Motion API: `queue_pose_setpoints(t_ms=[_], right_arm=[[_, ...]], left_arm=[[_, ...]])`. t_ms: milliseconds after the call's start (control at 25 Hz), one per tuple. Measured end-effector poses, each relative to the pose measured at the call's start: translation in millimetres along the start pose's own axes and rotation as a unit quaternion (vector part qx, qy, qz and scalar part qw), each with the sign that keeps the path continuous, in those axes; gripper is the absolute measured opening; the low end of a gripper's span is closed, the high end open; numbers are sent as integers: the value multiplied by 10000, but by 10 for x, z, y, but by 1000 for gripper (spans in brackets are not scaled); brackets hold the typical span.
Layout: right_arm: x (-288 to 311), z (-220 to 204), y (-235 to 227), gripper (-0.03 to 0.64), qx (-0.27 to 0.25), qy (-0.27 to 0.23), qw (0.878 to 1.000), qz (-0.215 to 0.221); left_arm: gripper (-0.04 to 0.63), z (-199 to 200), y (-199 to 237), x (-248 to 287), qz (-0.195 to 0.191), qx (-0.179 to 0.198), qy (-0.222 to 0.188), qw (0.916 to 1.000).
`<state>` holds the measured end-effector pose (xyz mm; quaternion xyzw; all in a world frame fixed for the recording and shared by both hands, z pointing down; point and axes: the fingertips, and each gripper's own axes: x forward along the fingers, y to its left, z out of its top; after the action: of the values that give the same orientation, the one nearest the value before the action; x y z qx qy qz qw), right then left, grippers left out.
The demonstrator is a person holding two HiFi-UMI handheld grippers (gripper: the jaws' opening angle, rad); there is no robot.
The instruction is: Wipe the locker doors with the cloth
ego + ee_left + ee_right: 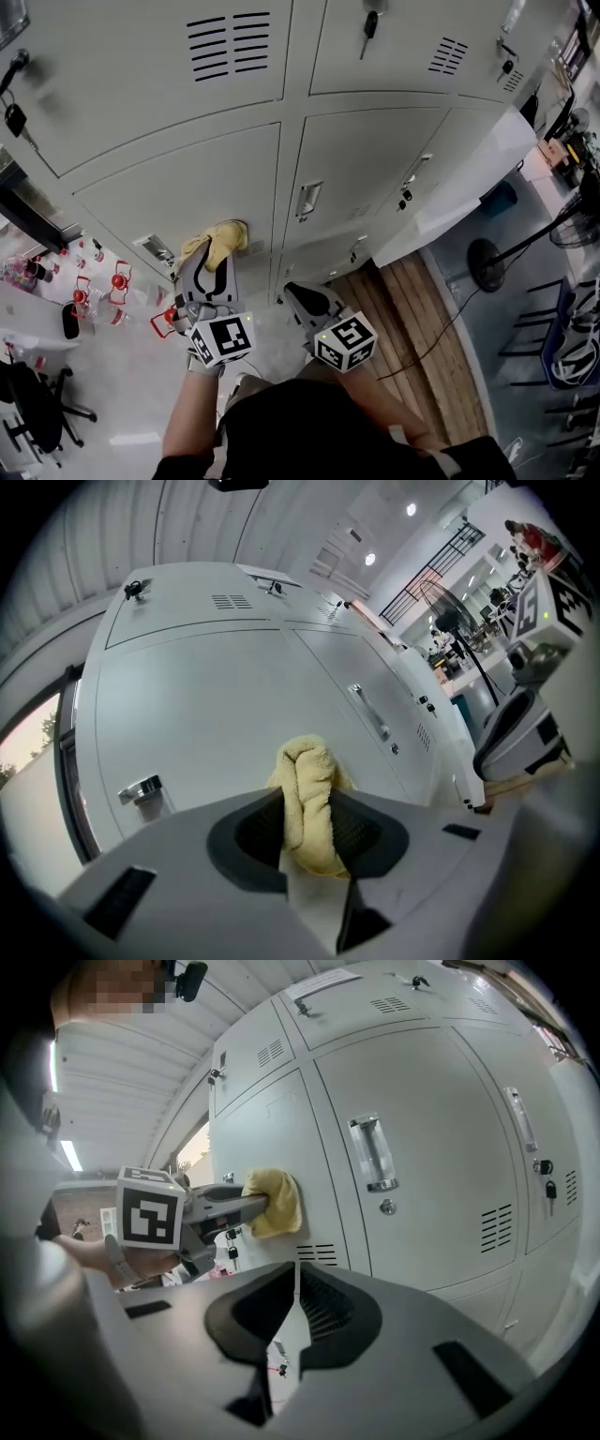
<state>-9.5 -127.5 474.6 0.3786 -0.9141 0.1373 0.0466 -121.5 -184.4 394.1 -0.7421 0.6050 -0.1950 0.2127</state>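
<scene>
Grips bunched yellow cloth between left gripper jaws, wad poking past tips for contact with lower locker door, left of centre in head view, beside vent slots. Parks right gripper lower centre, jaws together, empty, apparently clear of wiping path

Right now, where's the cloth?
The cloth is in the left gripper's jaws, left of centre in the head view, against a locker door near its vent.
</scene>
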Motion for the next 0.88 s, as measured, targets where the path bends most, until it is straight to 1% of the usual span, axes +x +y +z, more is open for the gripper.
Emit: queue_pose_setpoints(t_ms=[280, 560, 760, 880], right_arm=[[191, 2, 261, 31, -73, 20, 9997, 237], [369, -50, 533, 31, -116, 104, 9985, 520], [450, -80, 681, 31, -139, 156, 9974, 686], [486, -107, 732, 31, -127, 201, 9969, 751]], left_arm=[[114, -218, 336, -198, 325, 81, 83, 9994], [114, -405, 720, -432, 711, 50, 254, 9971], [114, -469, 875, -556, 915, 89, 308, 9953], [114, -507, 913, -605, 967, 77, 329, 9947]])
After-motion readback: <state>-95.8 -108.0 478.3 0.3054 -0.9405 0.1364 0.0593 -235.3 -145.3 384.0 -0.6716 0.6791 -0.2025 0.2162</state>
